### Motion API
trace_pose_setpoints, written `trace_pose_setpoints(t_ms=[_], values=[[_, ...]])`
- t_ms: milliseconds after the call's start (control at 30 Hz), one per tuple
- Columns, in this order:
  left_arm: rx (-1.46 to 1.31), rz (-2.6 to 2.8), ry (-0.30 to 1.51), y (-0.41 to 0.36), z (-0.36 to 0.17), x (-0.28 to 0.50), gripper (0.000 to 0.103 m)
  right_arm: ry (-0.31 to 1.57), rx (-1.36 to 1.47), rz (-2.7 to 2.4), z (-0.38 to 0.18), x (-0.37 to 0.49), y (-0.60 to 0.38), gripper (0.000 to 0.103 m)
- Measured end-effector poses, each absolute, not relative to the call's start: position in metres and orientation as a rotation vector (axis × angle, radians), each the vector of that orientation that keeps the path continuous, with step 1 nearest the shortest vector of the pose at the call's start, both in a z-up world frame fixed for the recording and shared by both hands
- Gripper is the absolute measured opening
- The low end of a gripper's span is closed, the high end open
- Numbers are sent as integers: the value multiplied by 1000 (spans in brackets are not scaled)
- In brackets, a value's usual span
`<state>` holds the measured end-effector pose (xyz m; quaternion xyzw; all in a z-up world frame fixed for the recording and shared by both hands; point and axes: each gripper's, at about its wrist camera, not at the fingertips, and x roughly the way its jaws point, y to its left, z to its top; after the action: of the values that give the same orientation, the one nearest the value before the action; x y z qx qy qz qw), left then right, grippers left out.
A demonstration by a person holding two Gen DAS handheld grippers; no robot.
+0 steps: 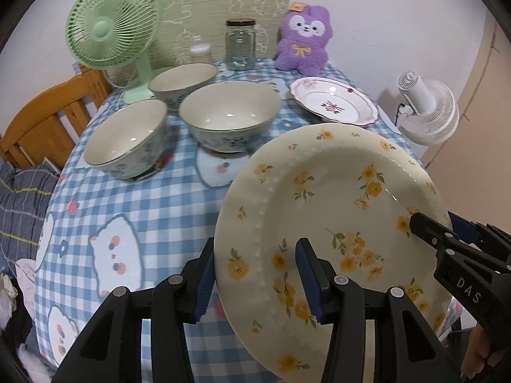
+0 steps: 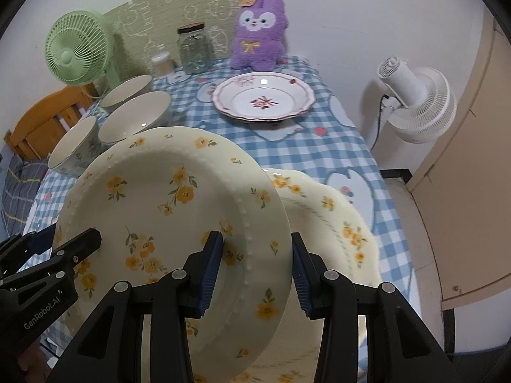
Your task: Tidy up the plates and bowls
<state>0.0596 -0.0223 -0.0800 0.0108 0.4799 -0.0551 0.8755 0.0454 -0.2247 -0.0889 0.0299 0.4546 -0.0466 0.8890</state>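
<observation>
Two grippers, one cream plate [image 1: 335,210] with yellow flowers held between them, lifted clear of the blue checked tablecloth [image 1: 134,210] and tilted.

Surface: table under the cloth, set against a white wall. Ahead of the left gripper [image 1: 255,277], three bowls [image 1: 228,116] grouped close together. Beyond them, a green desk fan [image 1: 111,32], a small container [image 1: 201,52], a glass jar [image 1: 240,44] with dark lid, and a purple plush toy [image 1: 303,41]. Ahead of the right gripper [image 2: 257,268], a white plate [image 2: 263,97] with red trim lies flat. Just beneath and to its right, a second cream flowered plate [image 2: 338,223] rests on the cloth. Off the table's right edge, a white fan [image 2: 418,102].

Room: wooden chair back [image 1: 48,118] at far left.

Pose: both grippers angle downward. Left jaws clamp the held plate's left rim; right jaws clamp its right rim.
</observation>
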Motion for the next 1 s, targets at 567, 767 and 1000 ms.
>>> trace_pose_setpoints(t_ms=[567, 767, 1000], values=[[34, -157, 1051, -73, -104, 62, 49, 975, 88, -143, -108, 35, -277, 45], [47, -169, 1073, -84, -113, 66, 49, 988, 93, -158, -115, 36, -286, 45], [65, -174, 1081, -91, -118, 69, 49, 994, 78, -157, -118, 37, -290, 45]])
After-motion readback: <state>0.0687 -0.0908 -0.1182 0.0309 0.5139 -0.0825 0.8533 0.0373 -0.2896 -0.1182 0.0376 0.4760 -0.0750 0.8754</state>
